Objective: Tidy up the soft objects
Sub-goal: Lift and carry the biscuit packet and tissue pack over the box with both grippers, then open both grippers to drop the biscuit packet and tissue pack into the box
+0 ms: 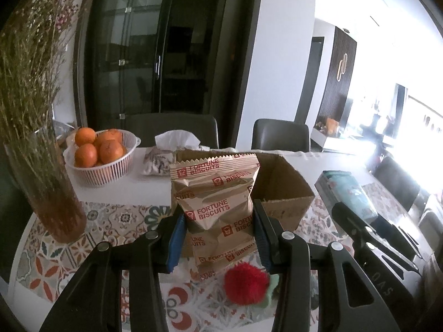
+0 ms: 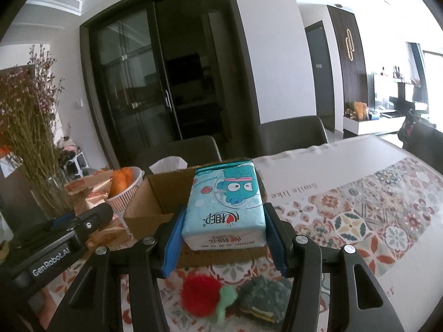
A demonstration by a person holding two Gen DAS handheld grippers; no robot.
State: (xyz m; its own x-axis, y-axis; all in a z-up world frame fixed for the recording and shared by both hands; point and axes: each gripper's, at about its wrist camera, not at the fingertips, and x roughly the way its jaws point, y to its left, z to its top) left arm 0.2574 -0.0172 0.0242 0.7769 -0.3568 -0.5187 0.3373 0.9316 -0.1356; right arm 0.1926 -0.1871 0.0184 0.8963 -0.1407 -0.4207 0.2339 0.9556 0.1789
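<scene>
My left gripper [image 1: 220, 225] is shut on a tan biscuit bag [image 1: 216, 202] with red print, held up above the table just in front of an open cardboard box [image 1: 285, 191]. My right gripper [image 2: 224, 228] is shut on a pale blue tissue pack [image 2: 225, 207] with a teal cartoon figure, raised beside the same cardboard box [image 2: 155, 193]. Below both grippers a red pompom toy [image 1: 245, 283] with green leaves lies on the patterned cloth; the red pompom toy [image 2: 200, 294] sits next to a dark green knitted toy [image 2: 263, 298].
A white basket of oranges [image 1: 101, 157] and a tissue cover [image 1: 166, 155] stand behind the box. A tall vase of dried flowers [image 1: 41, 144] rises at the left. Dark chairs [image 1: 281, 135] line the table's far side. The other gripper [image 2: 69, 229] shows at the left of the right wrist view.
</scene>
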